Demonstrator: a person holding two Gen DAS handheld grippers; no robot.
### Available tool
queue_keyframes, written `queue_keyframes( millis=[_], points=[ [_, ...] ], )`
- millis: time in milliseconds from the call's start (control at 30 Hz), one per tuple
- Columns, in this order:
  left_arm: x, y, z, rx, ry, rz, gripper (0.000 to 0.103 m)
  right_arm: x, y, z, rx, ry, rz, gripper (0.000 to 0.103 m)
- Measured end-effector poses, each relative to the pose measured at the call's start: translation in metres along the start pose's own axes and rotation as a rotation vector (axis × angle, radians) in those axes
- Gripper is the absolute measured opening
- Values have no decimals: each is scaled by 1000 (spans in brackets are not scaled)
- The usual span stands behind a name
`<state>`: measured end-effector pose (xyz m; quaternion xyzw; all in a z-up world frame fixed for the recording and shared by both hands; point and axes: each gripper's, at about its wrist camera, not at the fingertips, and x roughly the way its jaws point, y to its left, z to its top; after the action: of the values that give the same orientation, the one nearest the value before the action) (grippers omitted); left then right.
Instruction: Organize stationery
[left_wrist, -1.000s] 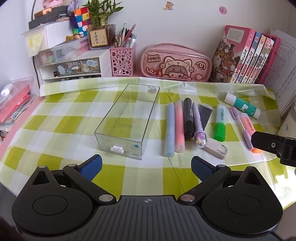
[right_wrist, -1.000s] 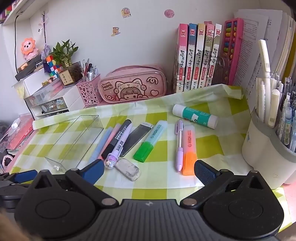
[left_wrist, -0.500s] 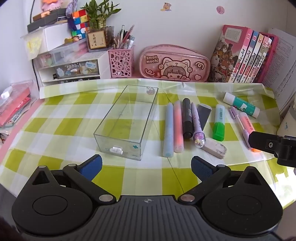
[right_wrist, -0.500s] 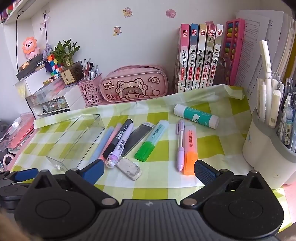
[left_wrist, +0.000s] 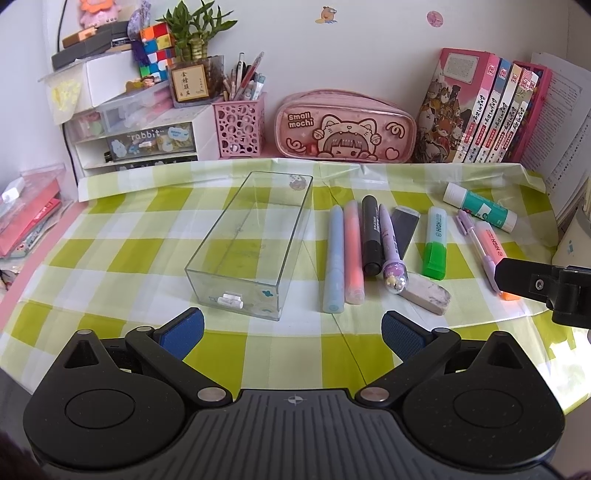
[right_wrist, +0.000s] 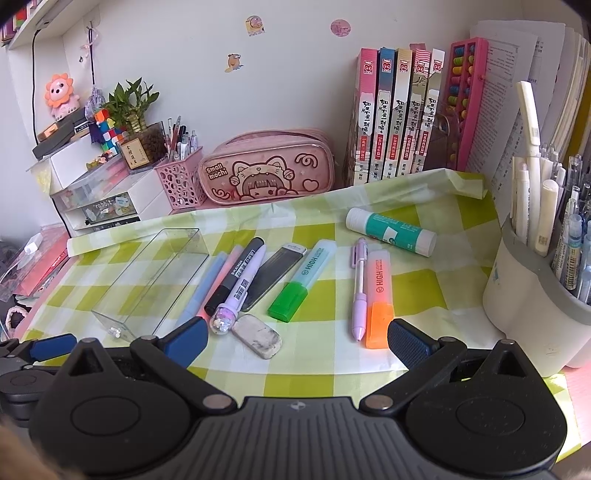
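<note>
Nothing is sorted yet, as far as I can judge: the clear box (left_wrist: 255, 240), centre-left of the left view, is holding only a small white bit at its near end, and every item is lying loose on the checked cloth (left_wrist: 110, 266). Right of the box, side by side: blue pen (left_wrist: 334, 258), pink pen (left_wrist: 354, 254), black marker (left_wrist: 371, 236), purple pen (left_wrist: 391, 251), dark case (left_wrist: 404, 227), with the eraser (left_wrist: 424, 291) lying just below them. Further right: green highlighter (left_wrist: 434, 240), lilac pencil (left_wrist: 476, 247), orange highlighter (right_wrist: 378, 299), glue stick (left_wrist: 480, 212). The left gripper (left_wrist: 291, 328) is hovering spread wide and empty at bottom centre. The right gripper (right_wrist: 297, 334) is likewise spread and carrying nothing, sitting just short of the eraser and orange highlighter. All ten pieces are still waiting to go in.
</note>
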<state>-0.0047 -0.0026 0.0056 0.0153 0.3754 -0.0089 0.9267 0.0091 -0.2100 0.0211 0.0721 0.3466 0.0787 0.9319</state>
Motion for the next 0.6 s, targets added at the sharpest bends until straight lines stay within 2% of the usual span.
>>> queue_keyframes(
  millis=[600],
  points=[
    [0, 0, -1, 5, -2, -1, 98, 0, 1, 0, -6, 1, -2, 103]
  ],
)
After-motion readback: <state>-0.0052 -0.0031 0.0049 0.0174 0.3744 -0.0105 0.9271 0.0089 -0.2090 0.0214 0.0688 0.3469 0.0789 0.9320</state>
